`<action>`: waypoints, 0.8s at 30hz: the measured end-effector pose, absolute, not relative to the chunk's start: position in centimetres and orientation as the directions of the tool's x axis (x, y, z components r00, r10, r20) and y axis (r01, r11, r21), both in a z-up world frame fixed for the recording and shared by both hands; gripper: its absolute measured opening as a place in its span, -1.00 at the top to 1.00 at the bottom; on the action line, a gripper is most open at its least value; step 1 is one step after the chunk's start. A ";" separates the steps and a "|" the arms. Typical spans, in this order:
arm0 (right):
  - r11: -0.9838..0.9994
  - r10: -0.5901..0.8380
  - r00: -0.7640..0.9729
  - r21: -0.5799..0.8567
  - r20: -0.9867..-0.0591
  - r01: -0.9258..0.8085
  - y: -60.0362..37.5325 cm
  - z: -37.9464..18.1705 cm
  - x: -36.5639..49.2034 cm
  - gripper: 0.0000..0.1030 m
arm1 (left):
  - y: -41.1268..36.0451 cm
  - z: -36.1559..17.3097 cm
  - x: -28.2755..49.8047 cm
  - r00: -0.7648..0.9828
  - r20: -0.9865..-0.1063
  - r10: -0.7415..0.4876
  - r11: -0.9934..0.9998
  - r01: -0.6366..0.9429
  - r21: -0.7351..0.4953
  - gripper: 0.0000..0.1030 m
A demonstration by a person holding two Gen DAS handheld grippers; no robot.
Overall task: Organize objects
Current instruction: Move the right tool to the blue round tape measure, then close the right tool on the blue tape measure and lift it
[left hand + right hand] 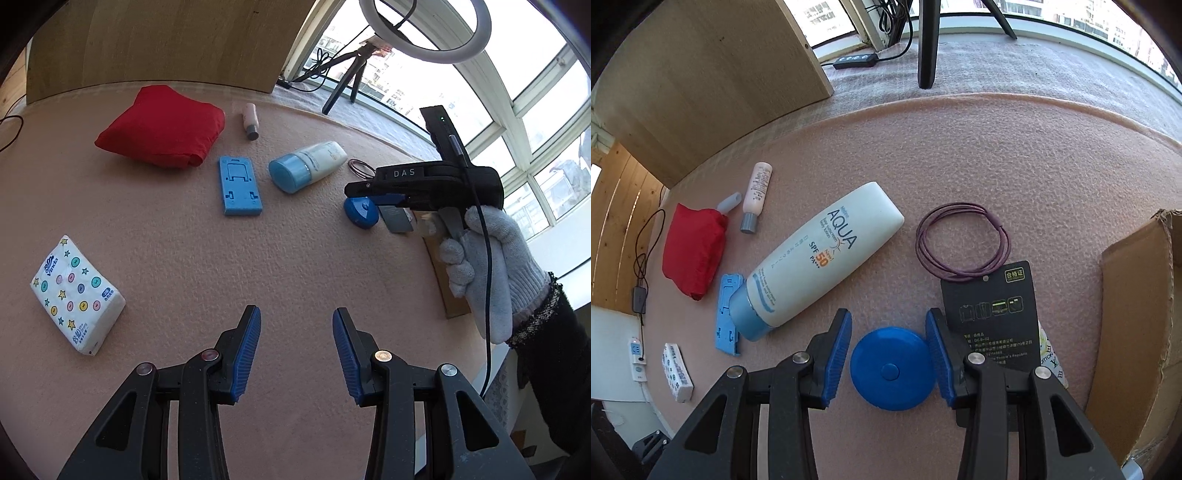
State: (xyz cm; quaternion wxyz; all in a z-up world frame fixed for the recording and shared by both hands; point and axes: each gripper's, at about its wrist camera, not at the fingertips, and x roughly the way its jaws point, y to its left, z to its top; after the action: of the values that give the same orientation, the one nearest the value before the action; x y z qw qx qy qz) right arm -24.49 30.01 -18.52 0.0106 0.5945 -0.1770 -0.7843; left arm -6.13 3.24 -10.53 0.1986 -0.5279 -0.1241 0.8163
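Pink mat [960,155], right gripper [888,345] wide around blue disc [892,371]

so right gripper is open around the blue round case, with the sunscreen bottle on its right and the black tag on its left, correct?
Sides are swapped. In the right wrist view the right gripper is open around the blue round case, but the sunscreen bottle lies to its left and the black tag to its right.

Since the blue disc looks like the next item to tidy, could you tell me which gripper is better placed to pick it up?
Right: the right gripper is open with the disc between its fingers; the left gripper hangs over bare mat.
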 end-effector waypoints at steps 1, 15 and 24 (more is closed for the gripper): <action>-0.935 -0.238 -0.288 0.299 -0.927 -0.190 29.7 -18.6 -24.1 0.26 | 3.4 -10.5 -6.2 -0.362 -0.812 0.457 -0.889 -0.197 -0.412 0.15; -0.937 -0.316 -0.267 0.344 -0.910 -0.063 23.1 -18.8 -18.1 0.26 | 6.0 -11.1 -6.9 -0.315 -0.820 0.479 -0.873 -0.275 -0.404 0.15; -0.883 -0.378 -0.304 0.439 -0.874 -0.164 23.7 -18.5 -14.1 0.09 | 9.3 -13.1 -8.1 -0.267 -0.829 0.491 -0.856 -0.324 -0.403 0.15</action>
State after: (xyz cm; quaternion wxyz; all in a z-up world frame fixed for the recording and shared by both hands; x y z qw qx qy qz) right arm -14.14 23.72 -18.53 0.0693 0.5856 -0.2312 -0.7738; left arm -8.12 9.31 -13.14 0.2571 -0.5480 -0.0764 0.7923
